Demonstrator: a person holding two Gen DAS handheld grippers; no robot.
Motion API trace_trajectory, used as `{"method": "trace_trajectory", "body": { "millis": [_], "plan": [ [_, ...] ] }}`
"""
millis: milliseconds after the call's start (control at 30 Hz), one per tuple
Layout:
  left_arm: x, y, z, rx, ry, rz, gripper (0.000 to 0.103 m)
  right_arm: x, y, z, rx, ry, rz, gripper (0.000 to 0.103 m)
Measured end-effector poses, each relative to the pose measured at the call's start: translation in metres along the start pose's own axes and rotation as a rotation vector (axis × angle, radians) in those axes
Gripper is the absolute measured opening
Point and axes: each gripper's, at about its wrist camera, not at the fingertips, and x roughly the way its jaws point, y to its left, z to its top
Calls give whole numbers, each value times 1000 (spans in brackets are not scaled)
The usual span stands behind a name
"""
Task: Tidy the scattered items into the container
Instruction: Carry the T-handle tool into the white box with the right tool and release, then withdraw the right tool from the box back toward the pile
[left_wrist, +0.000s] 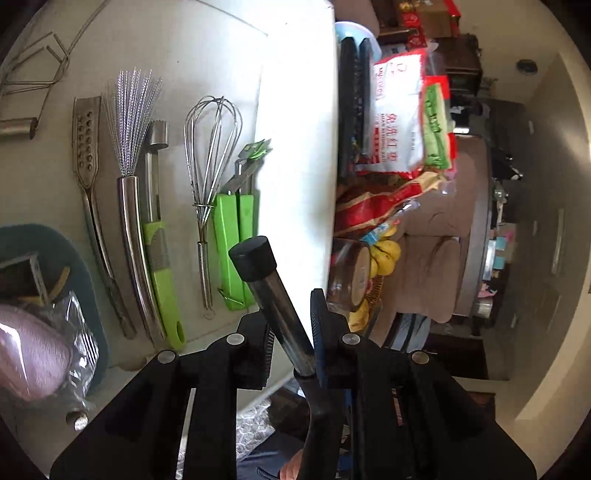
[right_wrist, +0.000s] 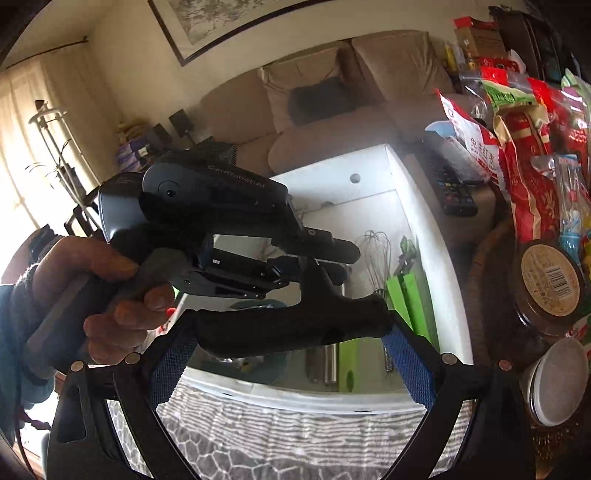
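- The left gripper (left_wrist: 291, 332) is clamping the steel shaft of a black-capped tool (left_wrist: 271, 291), its jaws drawn close around it, above the white container (left_wrist: 295, 110).
- The tool's black handle (right_wrist: 295, 325) is crossing between the wide-open fingers of the right gripper (right_wrist: 291, 365), which is gripping nothing.
- Inside the container, a whisk (left_wrist: 208, 177), green-handled tongs (left_wrist: 234, 240), a wire brush (left_wrist: 129, 147) and a slotted spatula (left_wrist: 86, 147) are lying side by side.
- Snack bags (left_wrist: 399, 122) are sitting just beyond the container's far edge.

Left tongs (left_wrist: 291, 339) clamped, right tongs (right_wrist: 291, 354) agape
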Motion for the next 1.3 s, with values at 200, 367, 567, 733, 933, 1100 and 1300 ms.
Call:
{"method": "trace_trajectory", "body": {
  "millis": [200,367,567,733,933,1100,1300],
  "plan": [
    [32,31,22,-33,21,107,18,41,-17,-6,72,104,-41,99],
    [27,41,28,-16,6,214,28,59,-8,-8,-4,195,-123,99],
    [0,24,17,34,-31,187,39,73,-3,-17,-72,292,-203,99],
    [-10,13,12,55,-75,233,67,63,-2,-20,-61,311,-216,99],
    [-29,2,8,34,-150,167,76,35,-6,-15,-38,294,-212,102],
    [-64,-8,-14,47,-184,166,76,6,-21,16,91,226,-164,103],
    [-130,-25,-83,222,-290,218,93,-41,5,33,57,118,-124,103]
  ]
}}
